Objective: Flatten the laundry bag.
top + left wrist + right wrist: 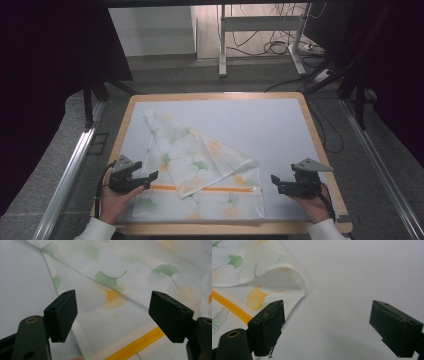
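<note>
Setting: wood-rimmed tabletop with a pale grey mat, grey floor and a desk frame with cables beyond it.
Bag: white mesh zip bag printed with green and orange ginkgo leaves lies flat on the near-left part of the mat; one corner is folded over diagonally across the rest.
Zipper: orange zipper runs across the bag's near part, partly covered by the folded flap; whether it is closed, I cannot tell.
Contents: bag looks flat; nothing inside can be made out.
Left gripper: left gripper sits at the bag's left edge, its fingers spread wide over the leaf-print cloth and gripping nothing.
Right gripper: right gripper hovers just beside the bag's right edge, over bare mat, its fingers wide apart and empty.
Fold: in the right gripper view the folded corner arches up slightly off the layer beneath.
</note>
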A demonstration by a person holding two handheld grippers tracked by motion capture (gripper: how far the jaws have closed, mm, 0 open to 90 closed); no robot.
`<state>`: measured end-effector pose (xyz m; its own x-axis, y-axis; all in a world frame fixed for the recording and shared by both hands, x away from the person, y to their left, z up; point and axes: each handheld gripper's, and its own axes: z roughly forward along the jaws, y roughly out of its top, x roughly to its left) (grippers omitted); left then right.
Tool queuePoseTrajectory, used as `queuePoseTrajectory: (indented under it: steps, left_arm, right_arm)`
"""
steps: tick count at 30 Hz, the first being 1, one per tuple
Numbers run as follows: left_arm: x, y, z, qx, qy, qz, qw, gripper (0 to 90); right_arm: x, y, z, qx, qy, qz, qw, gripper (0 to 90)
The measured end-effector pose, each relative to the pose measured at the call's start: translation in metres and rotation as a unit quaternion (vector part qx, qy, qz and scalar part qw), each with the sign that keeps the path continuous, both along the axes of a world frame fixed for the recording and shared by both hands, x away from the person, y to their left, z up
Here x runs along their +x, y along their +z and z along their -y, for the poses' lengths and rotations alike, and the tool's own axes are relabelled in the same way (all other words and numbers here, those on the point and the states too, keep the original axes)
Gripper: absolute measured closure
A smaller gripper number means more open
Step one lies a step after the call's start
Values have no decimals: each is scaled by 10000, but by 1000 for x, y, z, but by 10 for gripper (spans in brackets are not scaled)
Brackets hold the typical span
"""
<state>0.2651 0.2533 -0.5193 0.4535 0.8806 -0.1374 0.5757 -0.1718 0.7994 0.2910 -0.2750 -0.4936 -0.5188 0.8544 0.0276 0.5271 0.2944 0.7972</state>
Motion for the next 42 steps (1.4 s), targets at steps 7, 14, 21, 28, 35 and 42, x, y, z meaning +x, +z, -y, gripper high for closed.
queuePoseTrajectory:
  steps: [7, 14, 21, 28, 35, 42]
  left_arm:
    - [-1, -2, -3, -22, 13, -64, 10000, 227]
    - [0, -3, -2, -12, -11, -103, 9999, 227]
    - [0, -4, -1, 4, -20, -131, 9999, 227]
    - [0, -4, -1, 15, -20, -148, 9999, 227]
    - [0, -5, -1, 12, -18, -175, 9998, 227]
    - [0, -5, -2, 11, 13, -182, 9998, 228]
  right_arm:
    - [-2, 0, -5, 7, 143, -27, 9999, 183]
    - [-3, 1, -7, 17, 202, -50, 9998, 228]
    - [-3, 1, -6, 27, 168, -56, 9998, 255]
    - [-3, 1, -7, 22, 194, -47, 9998, 281]
    - [-3, 2, -9, 73, 247, -63, 9996, 305]
    - [-4, 6, -12, 131, 341, -17, 9993, 321]
